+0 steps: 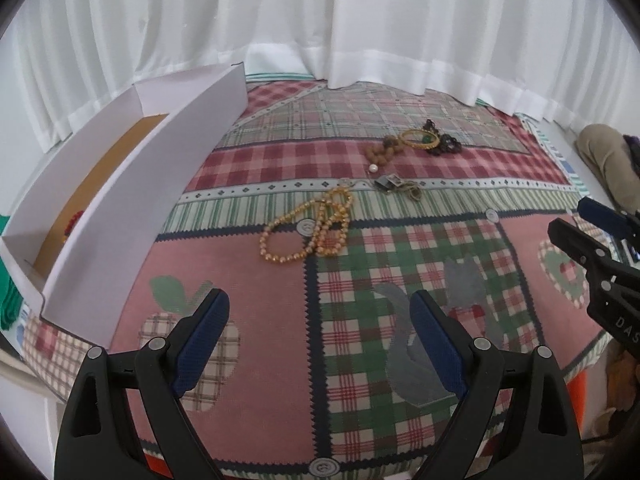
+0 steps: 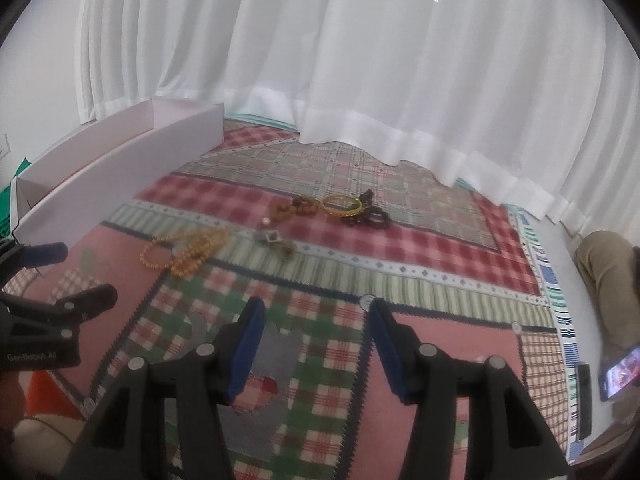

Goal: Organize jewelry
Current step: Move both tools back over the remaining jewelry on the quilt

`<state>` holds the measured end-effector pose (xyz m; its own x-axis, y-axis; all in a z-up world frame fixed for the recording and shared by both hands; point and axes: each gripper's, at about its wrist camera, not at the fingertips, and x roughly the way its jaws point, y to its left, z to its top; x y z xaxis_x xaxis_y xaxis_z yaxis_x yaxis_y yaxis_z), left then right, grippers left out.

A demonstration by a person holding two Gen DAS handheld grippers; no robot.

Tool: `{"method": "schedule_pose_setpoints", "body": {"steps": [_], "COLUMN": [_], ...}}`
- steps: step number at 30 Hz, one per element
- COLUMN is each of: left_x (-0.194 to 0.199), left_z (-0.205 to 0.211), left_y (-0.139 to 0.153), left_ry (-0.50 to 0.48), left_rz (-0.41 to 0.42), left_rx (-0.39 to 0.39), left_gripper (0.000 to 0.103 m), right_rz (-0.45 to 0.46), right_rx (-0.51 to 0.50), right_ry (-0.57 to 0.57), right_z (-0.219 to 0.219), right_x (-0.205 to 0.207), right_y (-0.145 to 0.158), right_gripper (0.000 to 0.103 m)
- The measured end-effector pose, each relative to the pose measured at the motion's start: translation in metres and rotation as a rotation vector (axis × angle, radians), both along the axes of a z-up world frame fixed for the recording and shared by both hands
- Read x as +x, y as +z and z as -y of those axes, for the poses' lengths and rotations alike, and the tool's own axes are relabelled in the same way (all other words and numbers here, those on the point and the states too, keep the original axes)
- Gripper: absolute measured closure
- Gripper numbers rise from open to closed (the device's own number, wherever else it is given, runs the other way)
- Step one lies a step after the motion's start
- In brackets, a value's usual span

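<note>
Approach step: I hold both grippers, left (image 1: 320,320) and right (image 2: 316,332), fingers apart and empty, over the patchwork quilt (image 1: 256,280). Gold bead necklace (image 1: 308,228) lies ahead, apart from the white box (image 1: 120,208); next, I judge, descend and pinch it.

Patchwork cloth (image 1: 248,264): pink, red and green plaid. Bead necklace (image 1: 308,232) gold; bangle (image 1: 420,139) gold; bead bracelet (image 1: 444,142) dark brown. Box (image 1: 132,208) white, tan floor. Curtain (image 1: 320,20) white. Gripper pads (image 1: 204,340) blue.
</note>
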<state>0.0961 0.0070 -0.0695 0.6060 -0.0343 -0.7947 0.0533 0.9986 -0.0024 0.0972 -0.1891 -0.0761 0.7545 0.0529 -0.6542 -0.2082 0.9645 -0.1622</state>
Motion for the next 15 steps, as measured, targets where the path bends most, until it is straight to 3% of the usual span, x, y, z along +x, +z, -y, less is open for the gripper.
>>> {"method": "schedule_pose_setpoints", "body": {"steps": [15], "left_x": [-0.013], "left_z": [0.009], "left_y": [0.001], "left_ry": [-0.005], "left_rz": [0.001], "left_rx": [0.022], "left_gripper": [0.011], "right_rz": [0.011], "right_rx": [-0.018], "right_ry": [-0.002], "right_z": [0.001], "right_x": [-0.024], "right_y": [-0.004], "right_gripper": [0.048]}}
